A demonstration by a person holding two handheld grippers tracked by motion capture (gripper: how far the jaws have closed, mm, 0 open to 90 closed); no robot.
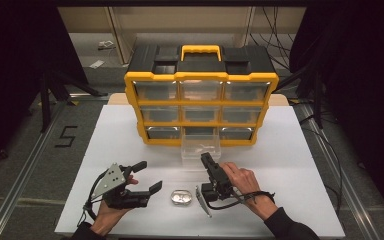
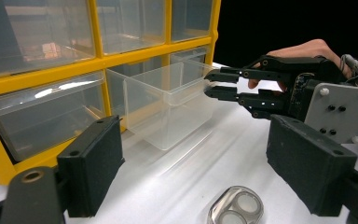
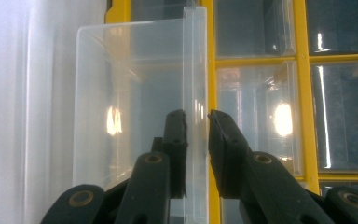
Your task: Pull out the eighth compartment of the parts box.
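The right gripper (image 3: 196, 122) pinches the front wall of the clear drawer (image 3: 130, 93), pulled halfway out of the yellow cabinet's (image 1: 130, 82) bottom middle slot; its long axis runs toward the person. The left gripper (image 1: 145, 176) rests open, well left.

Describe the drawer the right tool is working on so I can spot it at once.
Start at the yellow and black drawer cabinet standing at the back of the white table. The clear plastic drawer belongs to its bottom row, middle slot. Unlike its neighbours, it sticks far out onto the table, with the right tool at its front wall.
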